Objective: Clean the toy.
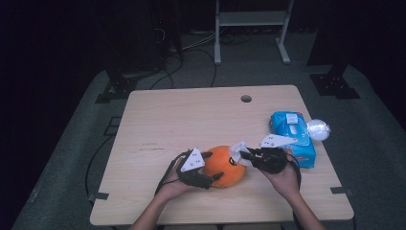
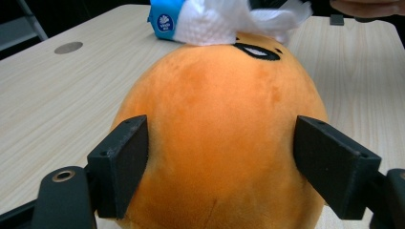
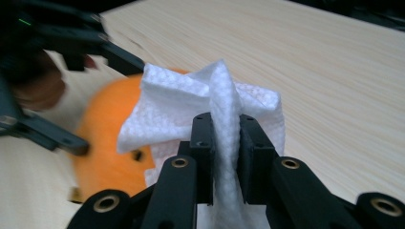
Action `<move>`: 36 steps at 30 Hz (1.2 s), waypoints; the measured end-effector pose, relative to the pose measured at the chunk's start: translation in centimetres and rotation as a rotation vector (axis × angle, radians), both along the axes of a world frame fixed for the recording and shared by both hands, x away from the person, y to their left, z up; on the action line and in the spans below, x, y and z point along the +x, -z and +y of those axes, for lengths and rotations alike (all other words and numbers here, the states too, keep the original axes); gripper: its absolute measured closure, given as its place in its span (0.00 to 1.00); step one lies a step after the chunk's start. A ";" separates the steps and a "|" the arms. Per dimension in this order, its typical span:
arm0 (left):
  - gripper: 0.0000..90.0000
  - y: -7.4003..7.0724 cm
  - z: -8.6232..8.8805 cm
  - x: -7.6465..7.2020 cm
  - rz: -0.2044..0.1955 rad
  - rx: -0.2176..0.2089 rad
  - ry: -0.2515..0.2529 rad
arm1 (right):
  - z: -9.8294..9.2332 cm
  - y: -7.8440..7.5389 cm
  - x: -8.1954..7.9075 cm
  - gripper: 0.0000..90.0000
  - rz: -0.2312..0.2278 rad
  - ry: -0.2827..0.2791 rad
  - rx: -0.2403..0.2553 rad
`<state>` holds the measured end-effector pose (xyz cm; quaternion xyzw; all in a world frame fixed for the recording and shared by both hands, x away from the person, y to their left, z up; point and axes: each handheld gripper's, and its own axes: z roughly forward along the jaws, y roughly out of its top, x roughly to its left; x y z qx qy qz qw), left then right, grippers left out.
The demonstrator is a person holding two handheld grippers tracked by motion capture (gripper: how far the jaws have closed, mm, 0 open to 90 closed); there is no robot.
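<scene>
Our left hand-held gripper [image 2: 219, 162] clasps the plush [image 1: 224, 166] — face toward the right hand-held gripper [image 3: 224, 157], which pinches a wipe [image 3: 210, 102] upright.

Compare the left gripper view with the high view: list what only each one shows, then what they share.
Only the left gripper view shows, up close, the black pads standing at either side of the orange plush toy, and the dark eye mark on its top.

Only the high view shows the person's hands, the left gripper, the right gripper, the crumpled white ball beside the pack and the floor around the table.

Both show the toy, the white wipe on it, the blue wipes pack and the table's round hole.
</scene>
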<state>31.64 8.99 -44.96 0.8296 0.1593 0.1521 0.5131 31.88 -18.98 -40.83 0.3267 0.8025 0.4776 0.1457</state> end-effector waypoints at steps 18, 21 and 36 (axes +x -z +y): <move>0.23 0.2 0.6 0.2 0.027 -0.003 -0.001 | -0.7 0.2 0.3 0.86 0.032 -0.002 0.017; 0.23 0.3 0.7 0.2 0.030 -0.006 -0.002 | -0.3 0.4 0.2 0.86 0.035 -0.027 0.002; 0.22 -0.1 0.2 0.0 0.035 0.002 0.007 | 1.6 -0.4 0.3 0.86 0.027 -0.053 0.013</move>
